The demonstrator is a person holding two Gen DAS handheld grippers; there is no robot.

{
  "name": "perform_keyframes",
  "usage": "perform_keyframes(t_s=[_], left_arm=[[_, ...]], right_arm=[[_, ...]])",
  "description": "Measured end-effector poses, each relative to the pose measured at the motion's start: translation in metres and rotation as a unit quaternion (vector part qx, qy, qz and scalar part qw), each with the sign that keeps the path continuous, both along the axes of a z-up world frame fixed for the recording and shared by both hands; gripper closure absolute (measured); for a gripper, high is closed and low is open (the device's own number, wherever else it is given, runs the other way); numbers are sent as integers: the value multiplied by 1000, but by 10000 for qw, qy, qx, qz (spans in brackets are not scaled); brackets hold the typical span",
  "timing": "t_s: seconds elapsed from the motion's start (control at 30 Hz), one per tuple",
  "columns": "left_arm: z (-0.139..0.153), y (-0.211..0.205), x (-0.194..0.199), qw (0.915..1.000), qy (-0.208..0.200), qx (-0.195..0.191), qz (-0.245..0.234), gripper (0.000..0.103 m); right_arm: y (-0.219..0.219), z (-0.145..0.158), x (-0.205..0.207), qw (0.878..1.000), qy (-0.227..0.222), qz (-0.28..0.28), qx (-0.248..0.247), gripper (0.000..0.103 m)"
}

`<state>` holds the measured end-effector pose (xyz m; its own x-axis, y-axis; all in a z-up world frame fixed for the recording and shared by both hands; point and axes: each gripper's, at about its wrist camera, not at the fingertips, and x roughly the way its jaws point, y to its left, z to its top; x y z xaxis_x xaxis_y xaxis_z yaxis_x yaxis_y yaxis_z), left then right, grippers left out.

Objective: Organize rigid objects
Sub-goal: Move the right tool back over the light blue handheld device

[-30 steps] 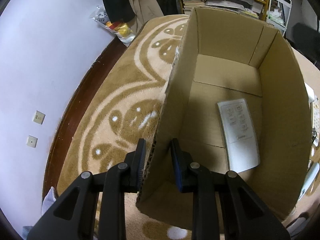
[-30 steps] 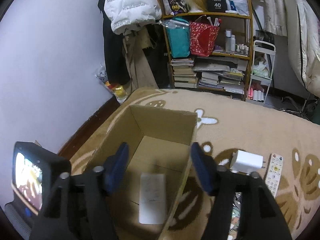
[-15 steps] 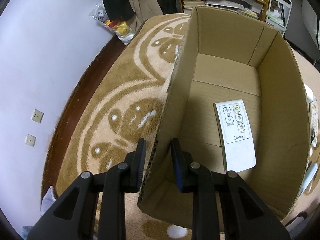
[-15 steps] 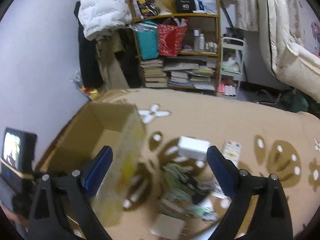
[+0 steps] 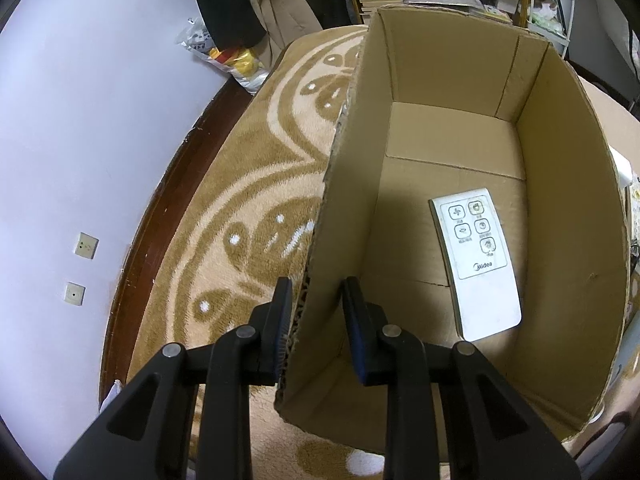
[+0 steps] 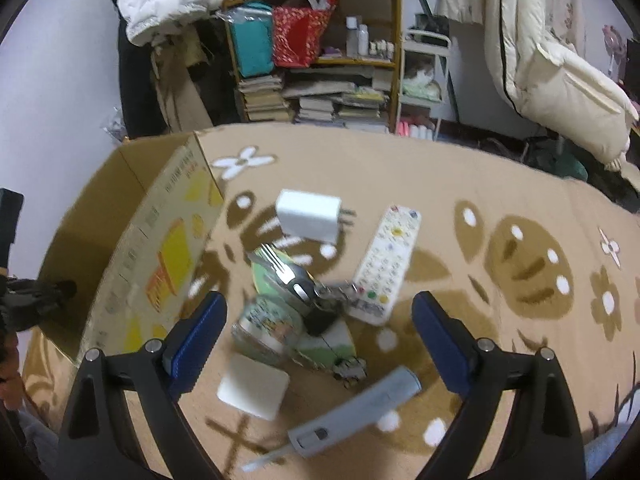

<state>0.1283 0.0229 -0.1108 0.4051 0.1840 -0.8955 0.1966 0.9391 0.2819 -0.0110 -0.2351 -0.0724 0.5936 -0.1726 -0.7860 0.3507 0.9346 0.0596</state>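
Note:
A cardboard box [image 5: 572,240] stands open on the patterned carpet, with a white Midea remote [image 5: 476,264] lying flat on its floor. My left gripper [image 5: 318,312] straddles the box's near left wall and is shut on it. In the right wrist view the box [image 6: 160,252] is at the left. My right gripper [image 6: 316,304] hangs open and empty above a pile: a white charger [image 6: 308,220], a white button remote [image 6: 386,264], a fork [image 6: 280,266], a lidded jar [image 6: 266,328], a white square pad [image 6: 253,384] and a grey-blue handled tool [image 6: 356,416].
A crowded bookshelf [image 6: 320,60] and hanging coats stand beyond the carpet's far edge. A lilac wall [image 5: 80,140] with a dark skirting board runs left of the box. Part of a person [image 6: 10,364] shows at the lower left edge.
My right gripper has swung from above the box to the right, over the pile on the carpet. The left gripper has kept its hold on the box wall.

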Motion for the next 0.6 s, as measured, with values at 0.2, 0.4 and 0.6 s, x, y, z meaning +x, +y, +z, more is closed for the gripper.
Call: perform_keyframes(t_s=[0.2, 0.4, 0.6], left_arm=[[1, 1, 0, 10000, 16, -13, 5, 78], [1, 2, 1, 10000, 21, -29, 7, 78], [2, 3, 0, 10000, 27, -52, 12, 78]], right_arm=[[-8, -15, -11, 9990, 336, -294, 27, 5], [-17, -30, -19, 9966, 471, -660, 130, 5], [-24, -50, -18, 9929, 771, -833, 348, 12]])
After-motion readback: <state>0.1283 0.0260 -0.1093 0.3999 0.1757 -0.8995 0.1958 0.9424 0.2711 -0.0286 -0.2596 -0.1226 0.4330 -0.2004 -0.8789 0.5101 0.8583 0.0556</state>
